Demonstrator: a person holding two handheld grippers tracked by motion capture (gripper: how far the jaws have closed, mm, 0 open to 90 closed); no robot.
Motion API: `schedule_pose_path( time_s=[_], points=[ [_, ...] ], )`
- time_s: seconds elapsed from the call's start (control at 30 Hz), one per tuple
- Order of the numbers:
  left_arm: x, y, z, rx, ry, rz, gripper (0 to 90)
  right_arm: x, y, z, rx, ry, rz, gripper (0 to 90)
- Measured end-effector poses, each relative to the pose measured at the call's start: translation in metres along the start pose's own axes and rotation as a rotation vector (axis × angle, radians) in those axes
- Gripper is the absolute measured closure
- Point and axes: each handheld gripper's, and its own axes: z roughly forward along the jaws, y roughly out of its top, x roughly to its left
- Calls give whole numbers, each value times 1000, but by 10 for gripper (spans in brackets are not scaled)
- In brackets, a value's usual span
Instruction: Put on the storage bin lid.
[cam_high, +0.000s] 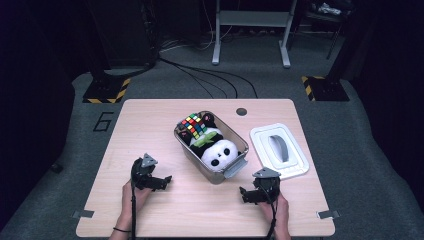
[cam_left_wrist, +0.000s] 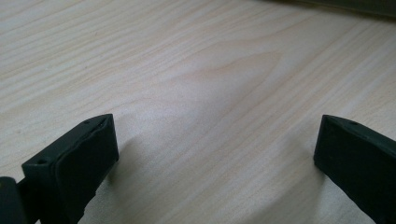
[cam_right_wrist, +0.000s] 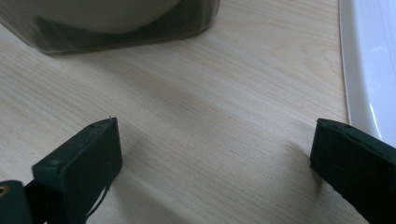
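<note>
Bare wood is stretching wide across the near half of the table (cam_high: 165, 210), and both grippers are sitting on it with jaws spread wide and nothing lying between them. The left gripper (cam_high: 161, 181) is looking at open tabletop ahead, well apart from anything. The clear bin (cam_high: 227, 172) is standing mid-table, blocking the centre, crammed with a panda plush (cam_high: 220, 154) and a colour cube (cam_high: 195, 125) that are filling its opening. The right gripper (cam_high: 246, 192) is sitting just near the bin's corner, with the white lid (cam_high: 295, 165) lying flat just beside its right jaw, leaving a narrow lane of wood running between bin and lid.
</note>
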Motion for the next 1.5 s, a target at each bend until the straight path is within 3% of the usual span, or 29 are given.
schedule_pose_path(
  time_s=[0.3, 0.43, 0.47, 0.6, 0.63, 0.77, 1.03, 1.23, 1.4, 1.5],
  points=[
    [0, 0, 0, -1, 1, -2, 0, -1, 0, 0, 0, -2, 6, 16],
    [0, 0, 0, -1, 1, -2, 0, -5, 2, -1, 8, 18, -12, 24],
    [0, 0, 0, -1, 1, -1, 0, -5, 3, -1, 15, 27, 11, 17],
    [0, 0, 1, -4, -3, 7, 0, -9, 6, -5, 25, 4, 11, 9],
    [0, 0, 0, -2, -1, 10, 0, -13, 7, -8, 14, -4, -1, 8],
    [0, 0, 1, -4, -4, 10, 0, -30, 18, -21, -18, -31, 39, 13],
    [0, 1, 0, 2, -5, 13, 0, -77, 47, -33, -41, -146, 89, 5],
    [0, 1, 1, 2, -6, 14, 0, -108, 63, -27, -16, -192, 140, 0],
    [0, 1, 1, 1, -6, 17, 0, -124, 69, -14, 14, -216, 181, 5],
    [0, 1, 1, 1, -7, 17, 0, -134, 72, -5, 32, -219, 200, 74]
  ],
)
